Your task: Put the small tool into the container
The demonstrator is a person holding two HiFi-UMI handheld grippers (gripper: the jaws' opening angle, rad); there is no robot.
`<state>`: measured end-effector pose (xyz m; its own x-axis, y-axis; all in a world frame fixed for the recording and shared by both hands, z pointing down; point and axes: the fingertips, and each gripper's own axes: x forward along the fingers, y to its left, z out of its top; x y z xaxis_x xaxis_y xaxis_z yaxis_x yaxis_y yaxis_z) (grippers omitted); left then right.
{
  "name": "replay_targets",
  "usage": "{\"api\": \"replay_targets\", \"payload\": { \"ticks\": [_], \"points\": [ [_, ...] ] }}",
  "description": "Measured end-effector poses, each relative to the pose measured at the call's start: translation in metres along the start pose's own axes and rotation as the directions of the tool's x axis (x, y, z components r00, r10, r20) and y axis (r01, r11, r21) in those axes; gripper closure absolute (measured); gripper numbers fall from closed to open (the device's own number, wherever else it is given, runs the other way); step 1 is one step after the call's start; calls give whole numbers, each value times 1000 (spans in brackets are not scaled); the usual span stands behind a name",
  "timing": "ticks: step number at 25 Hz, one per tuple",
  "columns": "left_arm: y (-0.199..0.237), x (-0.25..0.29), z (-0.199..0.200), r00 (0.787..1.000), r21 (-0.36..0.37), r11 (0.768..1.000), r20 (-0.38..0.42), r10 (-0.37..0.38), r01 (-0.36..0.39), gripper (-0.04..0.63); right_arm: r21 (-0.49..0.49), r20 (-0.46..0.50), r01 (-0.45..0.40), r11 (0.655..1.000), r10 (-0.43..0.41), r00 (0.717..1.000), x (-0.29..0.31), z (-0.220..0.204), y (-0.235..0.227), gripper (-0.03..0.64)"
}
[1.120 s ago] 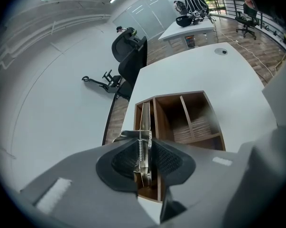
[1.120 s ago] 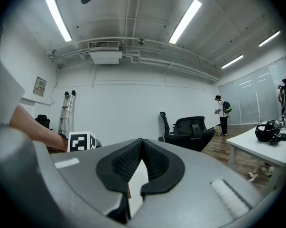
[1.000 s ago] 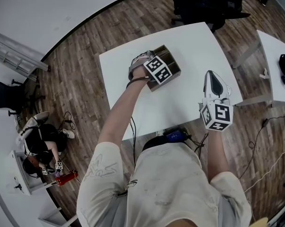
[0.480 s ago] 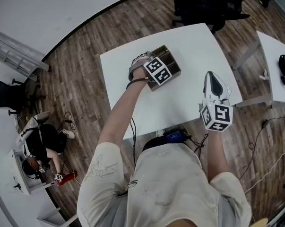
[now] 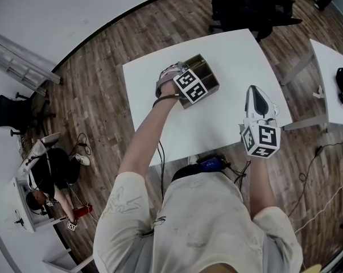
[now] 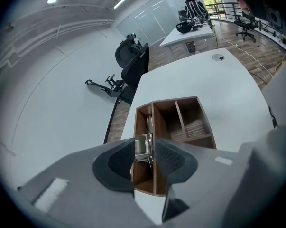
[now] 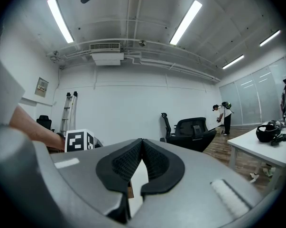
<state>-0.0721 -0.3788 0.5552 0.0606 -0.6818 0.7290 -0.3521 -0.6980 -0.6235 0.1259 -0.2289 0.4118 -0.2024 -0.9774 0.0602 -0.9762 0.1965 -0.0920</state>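
Observation:
The container is a brown wooden box [image 5: 209, 77] with several compartments, standing at the far side of the white table [image 5: 239, 56]. My left gripper [image 6: 144, 152] hangs right over the box's [image 6: 183, 122] left-hand slot. Its jaws are opening. A small metal tool [image 6: 143, 147] with a spring still sits between the pads, its thin end reaching down into that slot. In the head view the marker cube [image 5: 191, 86] covers the jaws. My right gripper [image 5: 255, 91] is held up at the table's near right edge, away from the box. It [image 7: 142, 145] is shut with nothing in it.
A second white table [image 5: 330, 78] with black gear stands to the right. Black office chairs [image 5: 245, 4] are beyond the table's far end. On the wood floor to the left a person [image 5: 46, 175] sits among cables, and a ladder [image 5: 23, 53] lies along the wall.
My left gripper stays over the box and the right one has not moved. The person on the floor at the left has shifted a small marker cube.

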Motion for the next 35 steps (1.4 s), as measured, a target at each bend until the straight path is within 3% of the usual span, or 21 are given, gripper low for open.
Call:
{"api": "replay_targets", "payload": {
  "ticks": [9,19,26,29,35],
  "points": [
    [5,-25,18,997,-17,1000,72,22,-21,446,-3,-2,-13,1000,13,1000,4,0,2,612],
    [8,-61,39,978,-111,994,208,36,-13,453,-14,4,-23,1000,23,1000,7,4,5,612],
    [24,-91,53,931,-243,969,346,116,-30,468,-18,5,-25,1000,25,1000,8,4,6,612],
    [26,-106,59,910,-299,954,401,106,21,466,-18,4,-26,999,26,1000,9,4,6,612],
    [46,-149,77,829,-420,902,536,156,102,456,-20,3,-30,999,30,1000,10,2,6,612]
  ]
}}
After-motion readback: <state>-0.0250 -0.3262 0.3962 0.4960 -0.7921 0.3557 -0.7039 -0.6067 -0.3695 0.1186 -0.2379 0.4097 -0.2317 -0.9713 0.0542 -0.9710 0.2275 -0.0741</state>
